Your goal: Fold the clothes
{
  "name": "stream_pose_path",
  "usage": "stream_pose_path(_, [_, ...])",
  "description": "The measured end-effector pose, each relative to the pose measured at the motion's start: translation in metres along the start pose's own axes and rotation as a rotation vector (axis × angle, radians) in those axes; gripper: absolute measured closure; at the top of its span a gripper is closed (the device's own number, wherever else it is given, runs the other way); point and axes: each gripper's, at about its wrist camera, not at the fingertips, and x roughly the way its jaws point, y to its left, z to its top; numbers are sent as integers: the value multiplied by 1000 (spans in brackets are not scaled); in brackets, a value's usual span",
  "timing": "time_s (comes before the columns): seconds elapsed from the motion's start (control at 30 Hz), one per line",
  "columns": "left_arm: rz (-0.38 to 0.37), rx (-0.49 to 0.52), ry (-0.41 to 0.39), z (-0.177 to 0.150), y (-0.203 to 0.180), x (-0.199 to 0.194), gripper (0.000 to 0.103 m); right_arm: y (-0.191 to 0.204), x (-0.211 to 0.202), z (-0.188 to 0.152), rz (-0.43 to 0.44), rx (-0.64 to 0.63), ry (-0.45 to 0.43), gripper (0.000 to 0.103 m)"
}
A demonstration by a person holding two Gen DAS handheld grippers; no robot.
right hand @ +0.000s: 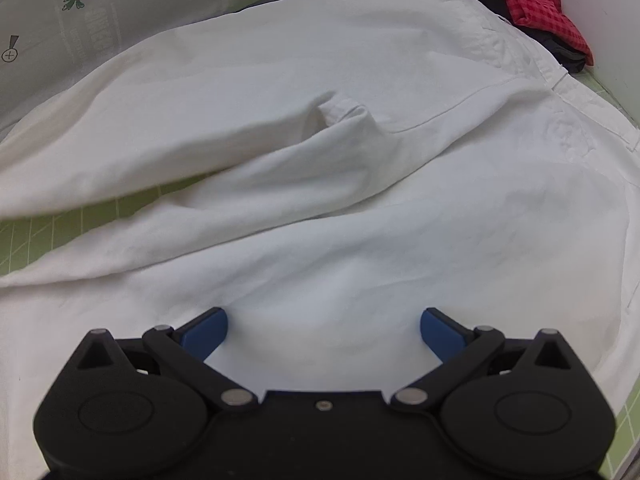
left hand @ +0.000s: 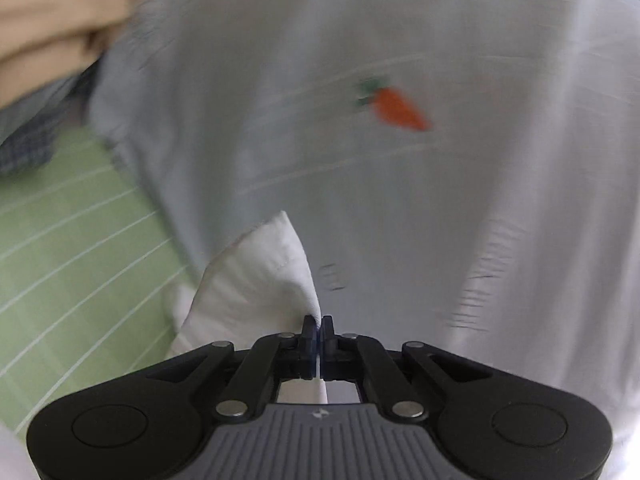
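Now a corner of the wrinkled white garment is pinched by the left gripper, while the right gripper is held spread above it.

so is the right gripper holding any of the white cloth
No, the right gripper is open, its blue fingertips spread wide over the white garment with nothing pinched between them.

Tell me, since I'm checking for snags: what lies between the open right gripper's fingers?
Only white garment cloth lies between the right gripper fingers, seen in the right wrist view.
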Motion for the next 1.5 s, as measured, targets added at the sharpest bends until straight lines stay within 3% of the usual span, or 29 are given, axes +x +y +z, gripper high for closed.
stream_pose_path(0.03, [-39, 58, -22, 1, -17, -9, 103, 0, 0, 0, 0, 0, -1, 0])
stream_pose_path(0.13, [39, 146, -51, -17, -21, -38, 102, -1, 0, 0, 0, 1, -8, 0])
stream_pose_path(0.27, [483, 13, 38, -48, 74, -41, 99, -1, -1, 0, 0, 1, -6, 0])
stream_pose_path(0.33, [621, -31, 87, -60, 114, -49, 99, -1, -1, 0, 0, 0, -4, 0])
stream_pose_path(0.4, [680, -52, 88, -66, 130, -64, 98, -1, -2, 1, 0, -1, -1, 0])
stream_pose_path(0.43, [674, -59, 75, -67, 132, -73, 93, -1, -2, 1, 0, -1, 0, 0])
stream_pose_path(0.5, [663, -64, 52, -68, 131, -82, 75, -1, -2, 1, 0, -2, 2, 0])
stream_pose_path(0.53, [667, -56, 51, -69, 129, -86, 72, -1, -2, 1, 0, -2, 3, 0])
stream_pose_path(0.7, [686, 15, 104, -79, 114, -93, 45, 2, -3, 1, -2, 0, 10, 0])
stream_pose_path(0.8, [655, 60, 148, -90, 101, -102, 43, 8, -8, 0, 19, -52, 50, 0])
stream_pose_path(0.87, [609, 143, 169, -99, 81, -112, 43, 14, -17, -2, 51, -120, 75, 0])
stream_pose_path(1.0, [538, 339, 167, -124, 36, -139, 30, 23, -63, -22, 158, -214, -81, 0])
stream_pose_path(1.13, [524, 472, 184, -159, 7, -165, 22, 6, -83, -38, 244, -199, -119, 0])
stream_pose_path(1.27, [522, 492, 197, -198, -6, -188, 18, -17, -88, -60, 225, -245, -122, 0])
stream_pose_path(1.5, [563, 460, 238, -264, -12, -211, 16, -85, -84, -67, 163, -205, -121, 0])
